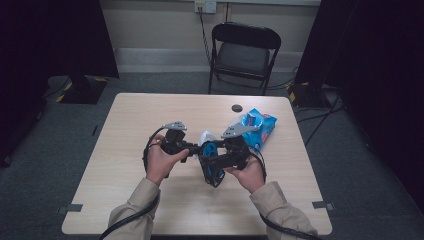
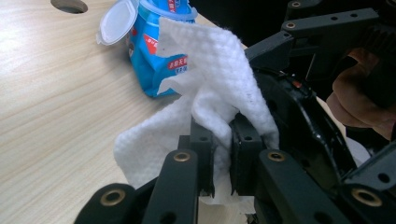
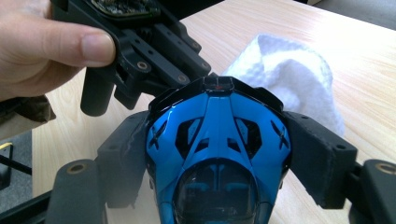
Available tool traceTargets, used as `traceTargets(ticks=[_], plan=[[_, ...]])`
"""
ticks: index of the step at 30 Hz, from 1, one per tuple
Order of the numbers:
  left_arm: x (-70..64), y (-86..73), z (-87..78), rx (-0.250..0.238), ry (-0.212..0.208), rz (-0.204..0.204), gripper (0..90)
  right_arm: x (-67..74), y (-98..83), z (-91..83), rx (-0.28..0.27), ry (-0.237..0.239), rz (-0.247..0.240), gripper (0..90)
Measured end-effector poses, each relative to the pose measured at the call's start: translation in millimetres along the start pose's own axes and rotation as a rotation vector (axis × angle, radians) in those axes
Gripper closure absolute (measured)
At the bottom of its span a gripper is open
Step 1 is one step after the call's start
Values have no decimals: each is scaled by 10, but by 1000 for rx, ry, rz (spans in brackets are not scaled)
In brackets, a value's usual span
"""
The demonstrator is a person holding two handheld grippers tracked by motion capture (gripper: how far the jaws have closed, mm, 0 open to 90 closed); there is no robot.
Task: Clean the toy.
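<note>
Left gripper (image 2: pixel 222 151) is pinching a white embossed wipe (image 2: pixel 210 88) tight; right gripper (image 3: pixel 219 154) is clamping, jaws wide, a glossy blue-and-black computer mouse (image 3: pixel 217 154).

Soft, even light is falling from overhead on the pale wooden table (image 1: pixel 150 210), leaving only faint shadows, while the room's sides are sinking into near black. The glossy blue-and-black plastic shell (image 3: pixel 217 154) is throwing off bright glare streaks. The crumpled white wipe (image 2: pixel 219 79) is staying fairly sharp (its far edge is softening), and nearby black parts are blurring.
</note>
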State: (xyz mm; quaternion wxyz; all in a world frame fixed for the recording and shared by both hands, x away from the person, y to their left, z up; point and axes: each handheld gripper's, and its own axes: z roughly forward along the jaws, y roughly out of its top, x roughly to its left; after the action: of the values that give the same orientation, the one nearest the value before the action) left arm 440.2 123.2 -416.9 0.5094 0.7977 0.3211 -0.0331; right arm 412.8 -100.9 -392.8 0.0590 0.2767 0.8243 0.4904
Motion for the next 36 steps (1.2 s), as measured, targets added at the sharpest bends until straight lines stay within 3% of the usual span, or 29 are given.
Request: traceTargets(ticks=[22,24,29,36], plan=[[-33,-435,392,104,-37,-42,822,-73,4,-79,-29,-19,32,264],[-42,-476,442,150,-33,-30,822,-90,-9,-97,-32,-25,37,264],[-43,-495,437,165,-24,-21,822,-122,-25,-130,-39,-21,41,264],[22,-476,245,151,16,-18,822,-185,-95,-213,-37,-45,54,264]])
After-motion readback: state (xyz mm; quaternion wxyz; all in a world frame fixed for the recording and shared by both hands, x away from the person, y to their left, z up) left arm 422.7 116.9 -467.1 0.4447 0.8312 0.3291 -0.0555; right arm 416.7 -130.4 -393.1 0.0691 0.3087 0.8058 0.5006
